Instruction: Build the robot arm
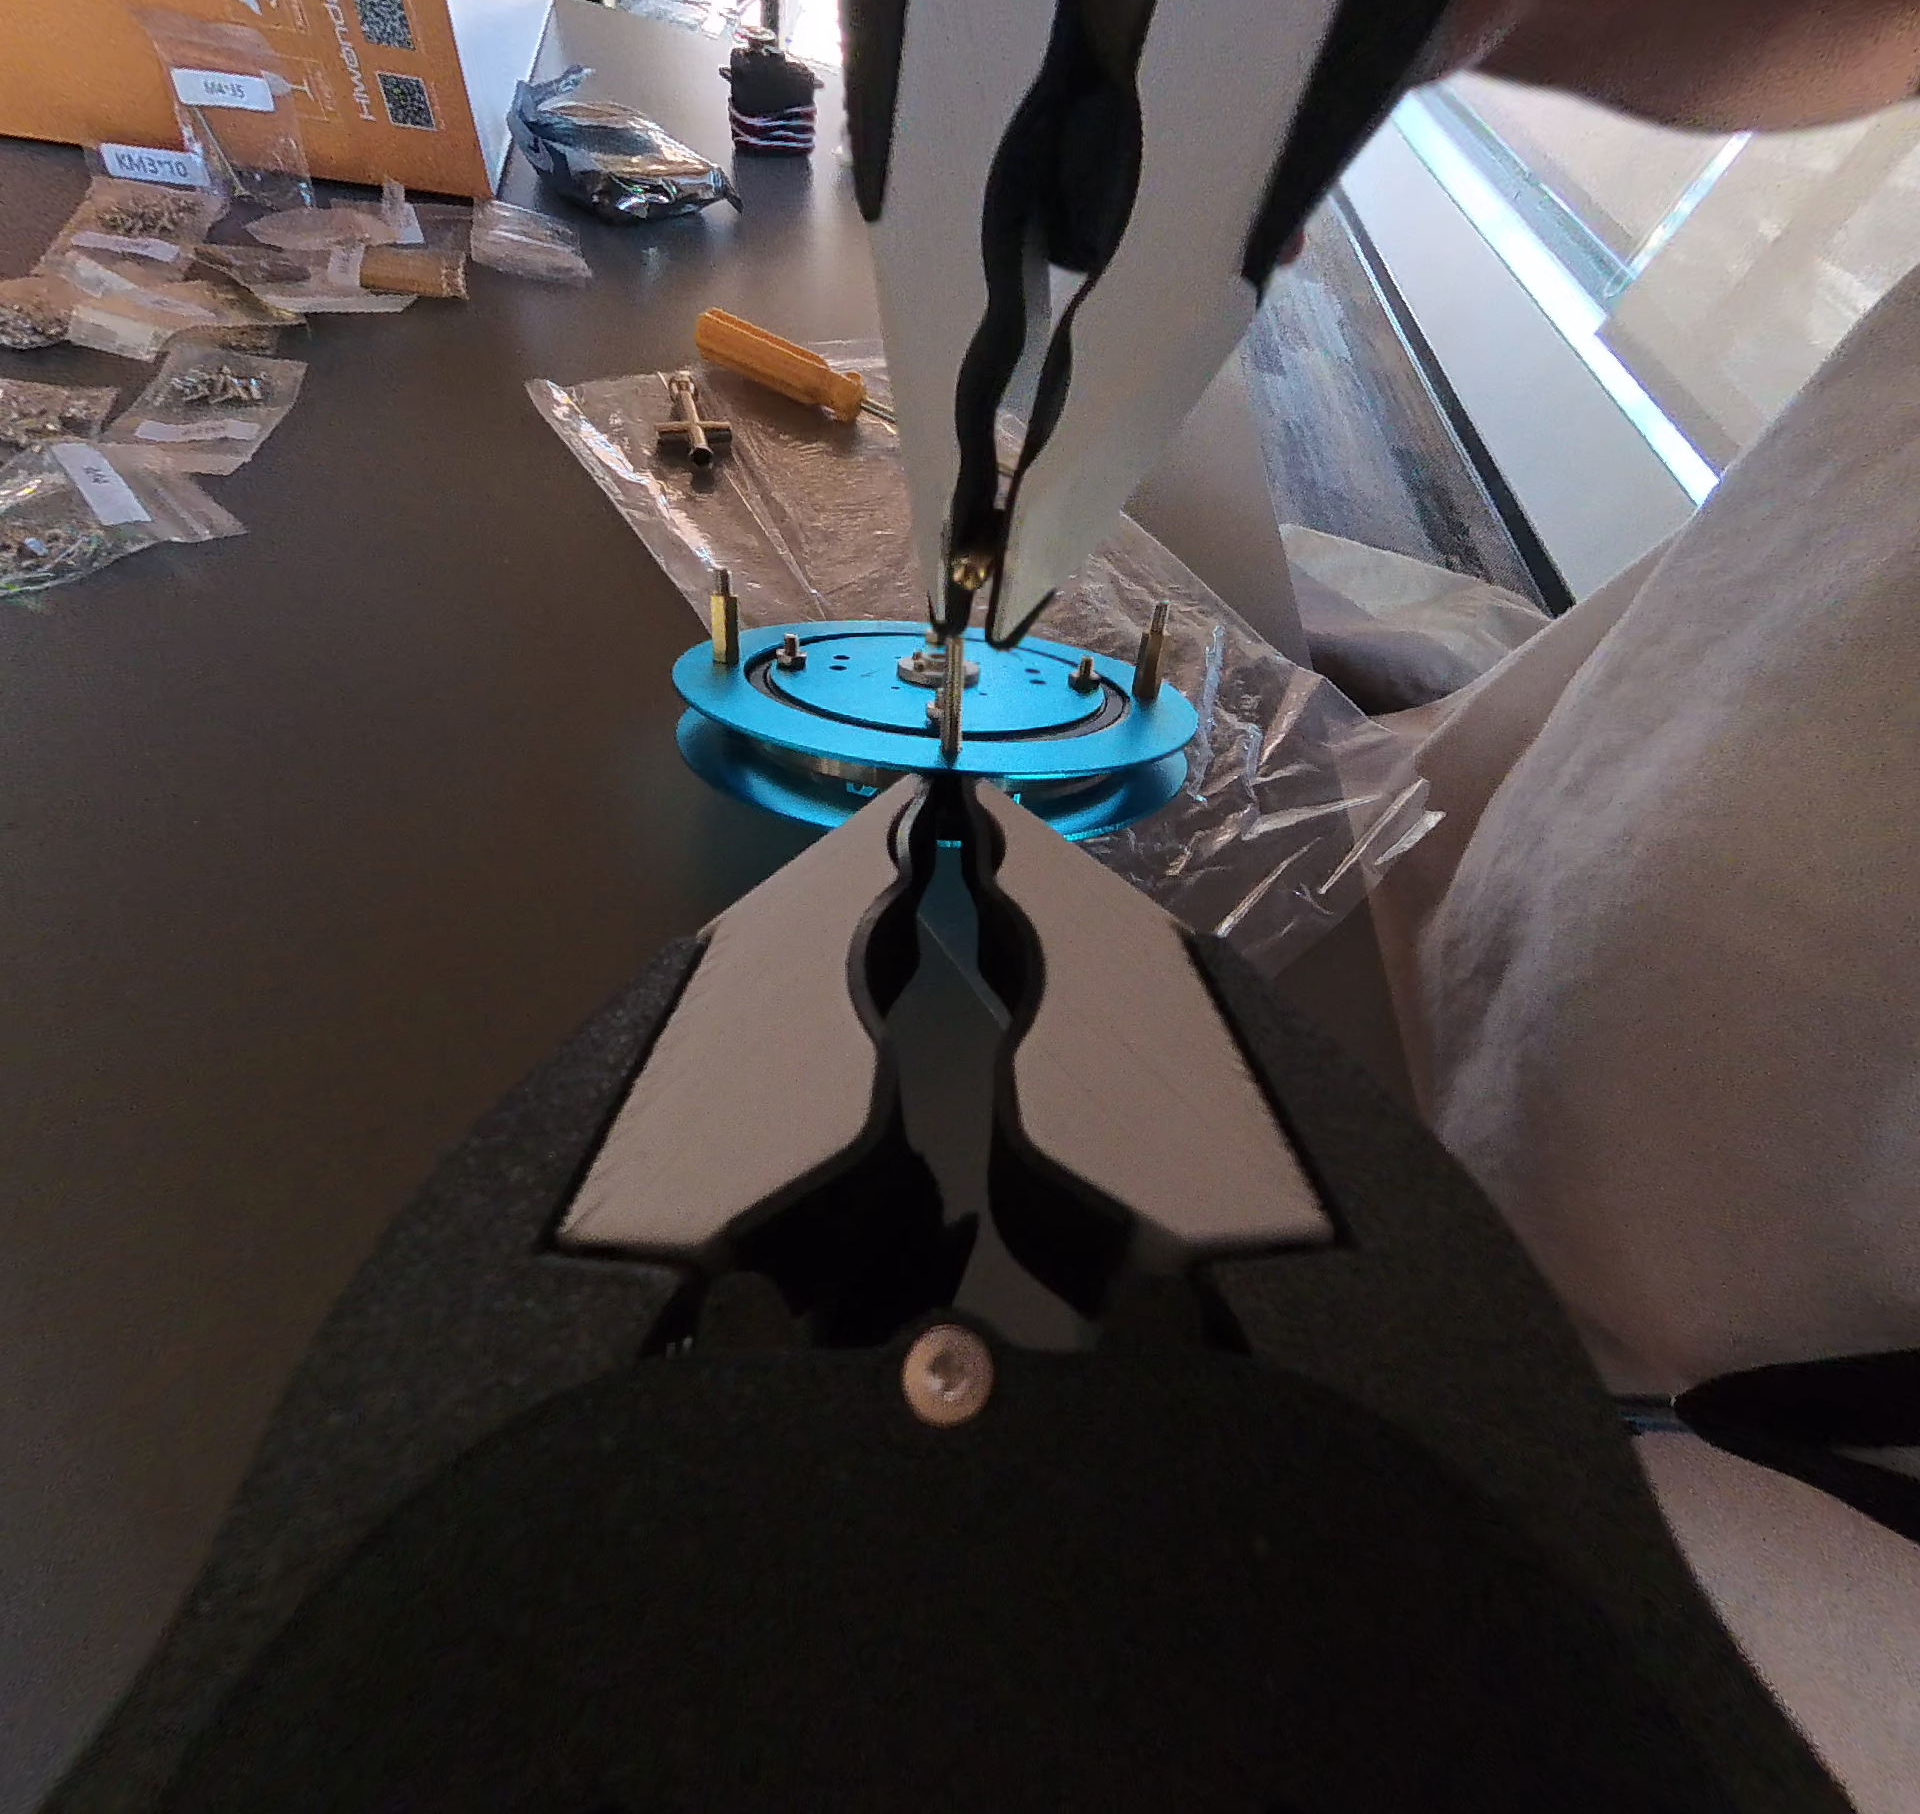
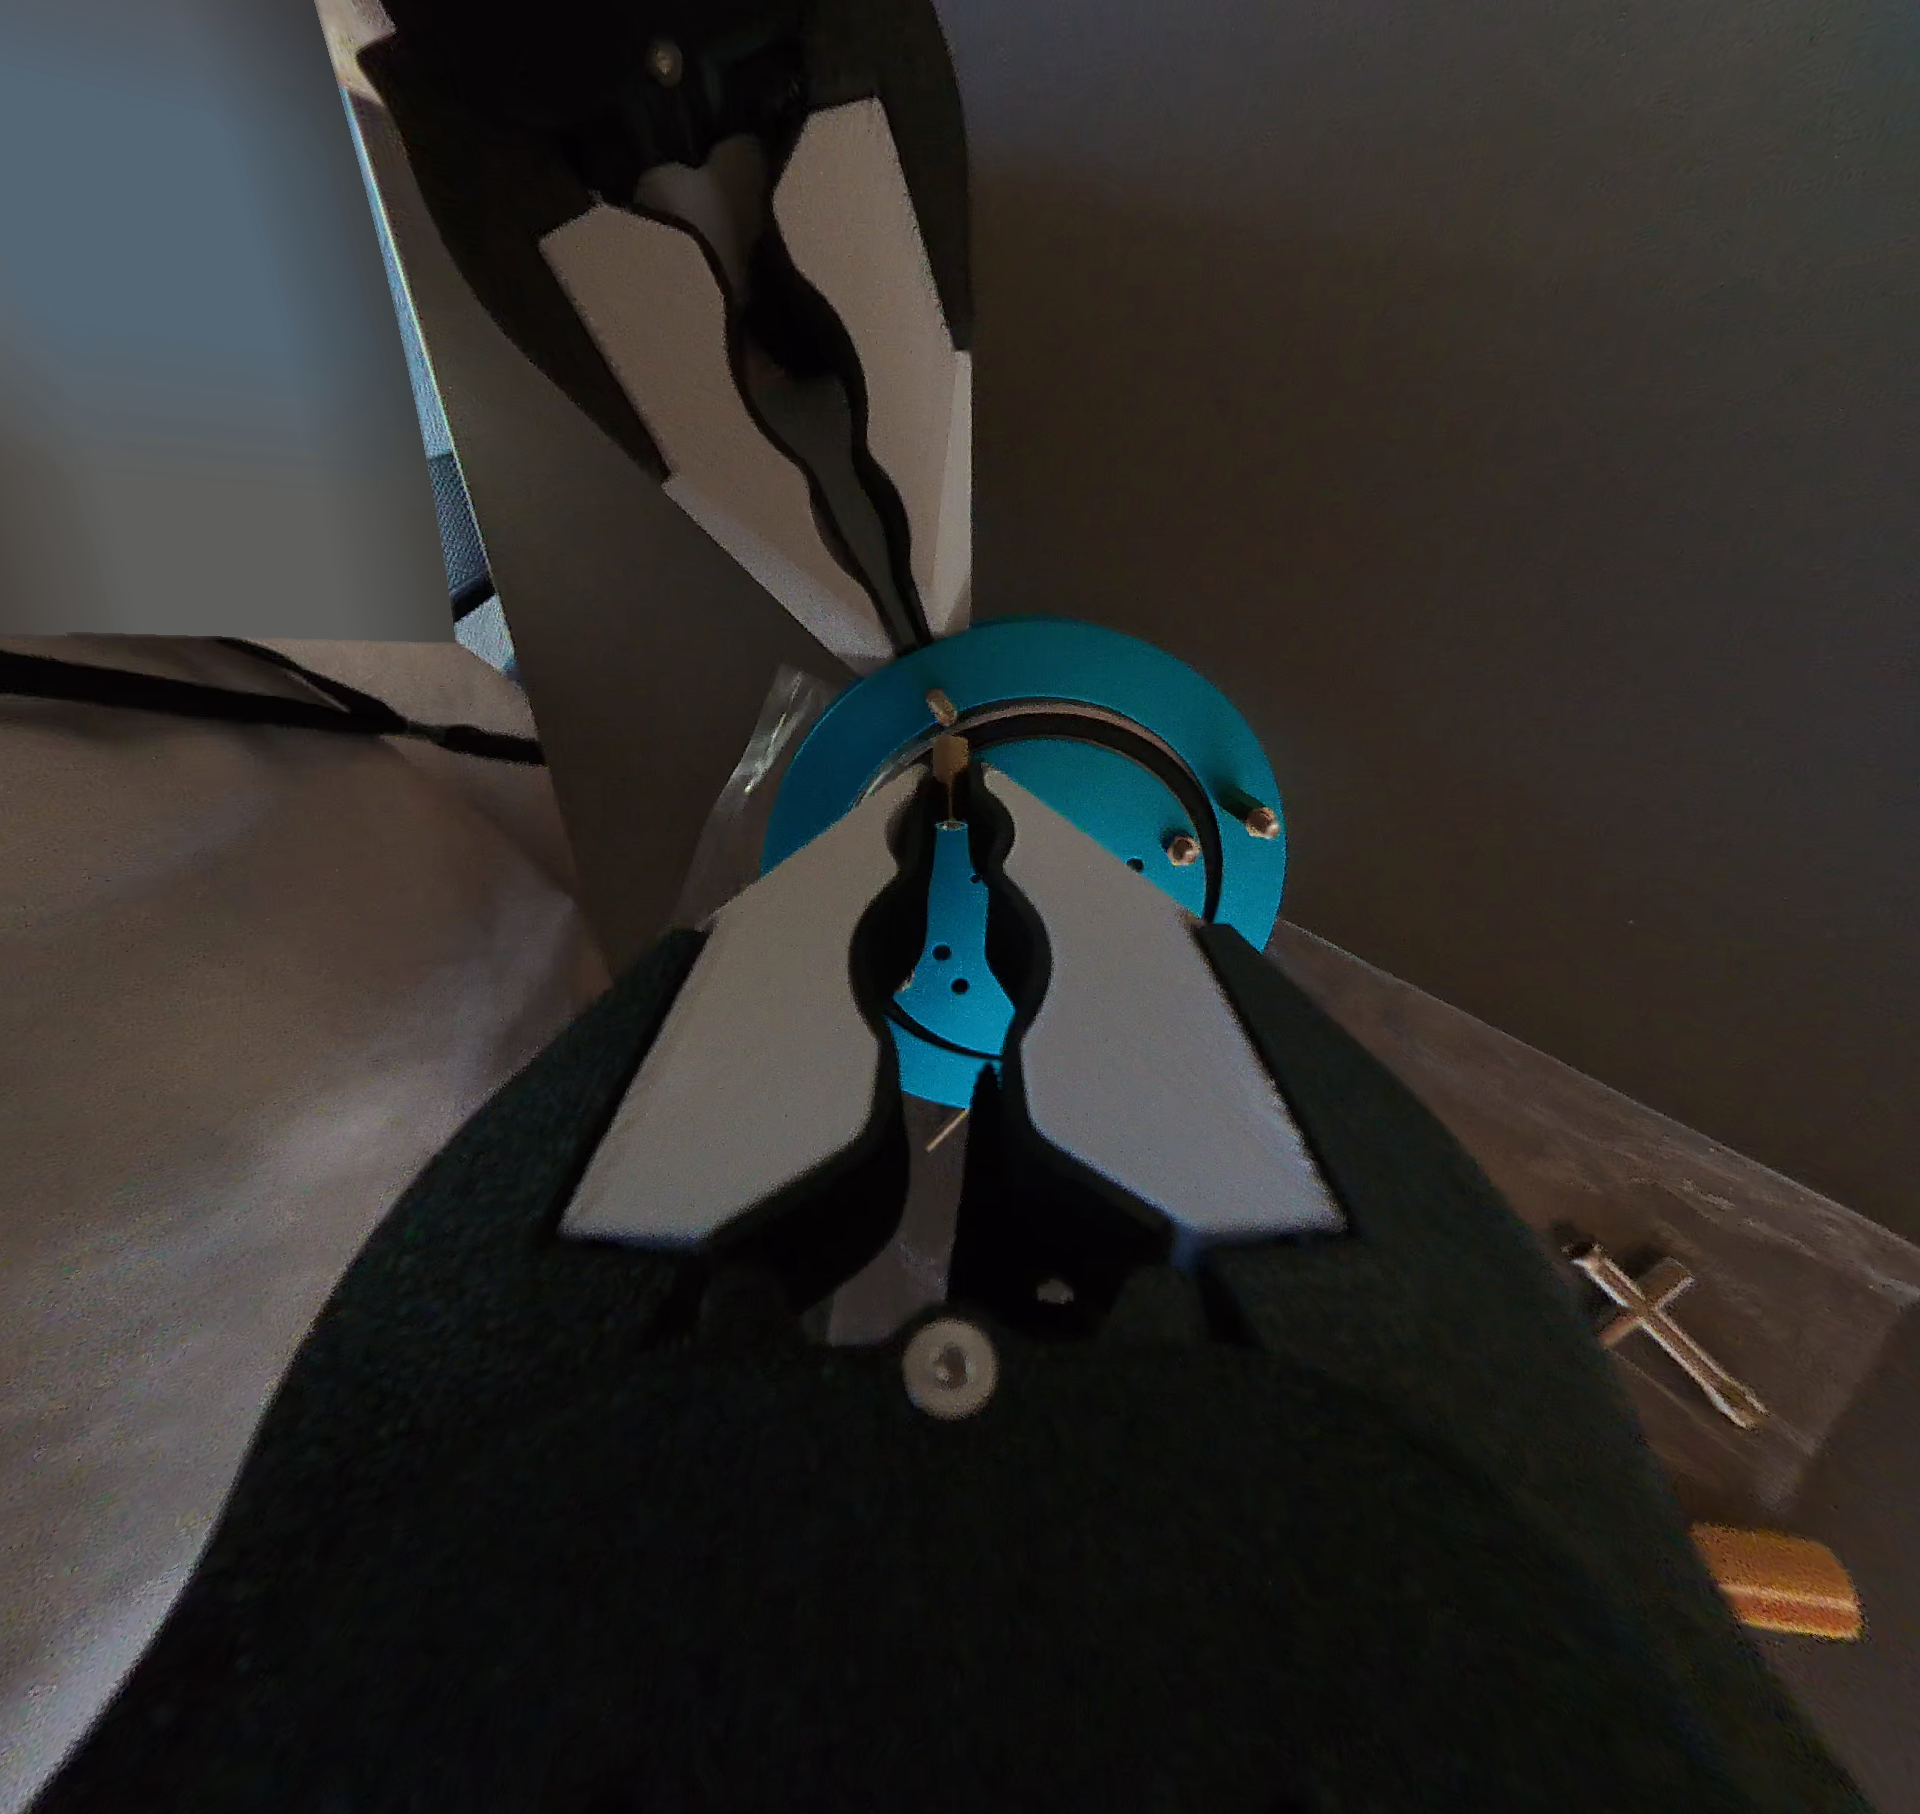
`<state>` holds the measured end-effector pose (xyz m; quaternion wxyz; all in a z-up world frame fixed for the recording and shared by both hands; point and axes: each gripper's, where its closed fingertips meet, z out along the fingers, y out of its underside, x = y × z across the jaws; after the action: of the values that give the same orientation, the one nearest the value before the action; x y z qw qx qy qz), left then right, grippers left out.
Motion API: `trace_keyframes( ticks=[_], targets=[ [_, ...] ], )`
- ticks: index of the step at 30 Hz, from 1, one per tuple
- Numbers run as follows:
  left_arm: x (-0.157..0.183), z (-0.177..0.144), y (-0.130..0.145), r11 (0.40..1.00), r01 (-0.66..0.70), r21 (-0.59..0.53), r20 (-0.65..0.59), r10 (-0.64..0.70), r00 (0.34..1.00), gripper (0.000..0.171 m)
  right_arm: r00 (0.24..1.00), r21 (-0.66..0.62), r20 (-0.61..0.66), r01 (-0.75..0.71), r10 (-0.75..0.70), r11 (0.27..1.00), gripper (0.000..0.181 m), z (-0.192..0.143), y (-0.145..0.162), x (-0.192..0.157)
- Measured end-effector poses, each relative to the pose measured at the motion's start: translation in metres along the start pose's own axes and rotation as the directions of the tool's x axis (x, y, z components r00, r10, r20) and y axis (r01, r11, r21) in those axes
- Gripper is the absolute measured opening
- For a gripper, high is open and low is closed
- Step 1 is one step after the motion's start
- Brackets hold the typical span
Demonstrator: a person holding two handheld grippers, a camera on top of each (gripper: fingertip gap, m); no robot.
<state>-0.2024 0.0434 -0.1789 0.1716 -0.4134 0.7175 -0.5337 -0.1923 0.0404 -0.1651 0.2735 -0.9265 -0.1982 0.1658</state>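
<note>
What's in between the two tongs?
Left wrist view: the blue disc, with an upright metal post near its edge, sits between left tongs and right tongs.

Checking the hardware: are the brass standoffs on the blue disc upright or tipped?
Upright: the brass standoffs at the round blue metal disc's rim stand vertical in the left wrist view.

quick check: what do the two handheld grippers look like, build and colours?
Both match: the left gripper and right gripper each have a textured black body, two pale grey wedge-shaped fingers lined with wavy black pads, and a silver screw centred at the base. No cables or markings show on either.
</note>
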Motion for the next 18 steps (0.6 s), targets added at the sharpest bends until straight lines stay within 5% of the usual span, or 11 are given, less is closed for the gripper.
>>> trace_keyframes(
  ticks=[6,9,13,16,18],
  targets=[
    [0.000,0.000,0.000,1.000,-0.006,0.001,0.003,0.006,1.000,0.001,0.982,-0.044,-0.056,0.179,-0.181,0.983,0.004,-0.002,-0.009,0.001],
    [0.000,-0.001,-0.001,1.000,-0.003,0.004,0.003,0.003,1.000,0.002,0.989,-0.093,-0.017,0.144,-0.146,0.985,0.004,0.004,0.004,-0.002],
    [0.001,-0.001,0.000,1.000,-0.011,0.003,0.002,0.011,1.000,0.002,0.954,-0.126,-0.118,0.261,-0.276,0.957,0.004,0.007,0.003,0.005],
    [0.000,-0.001,0.000,1.000,-0.003,0.000,0.000,0.003,1.000,0.001,0.953,-0.115,-0.192,0.215,-0.234,0.970,0.004,-0.007,0.002,0.020],
    [0.000,-0.001,0.002,1.000,-0.012,-0.013,0.005,0.012,1.000,0.001,0.937,-0.210,-0.265,0.176,-0.230,0.962,0.004,-0.024,0.027,0.047]
  ],
)
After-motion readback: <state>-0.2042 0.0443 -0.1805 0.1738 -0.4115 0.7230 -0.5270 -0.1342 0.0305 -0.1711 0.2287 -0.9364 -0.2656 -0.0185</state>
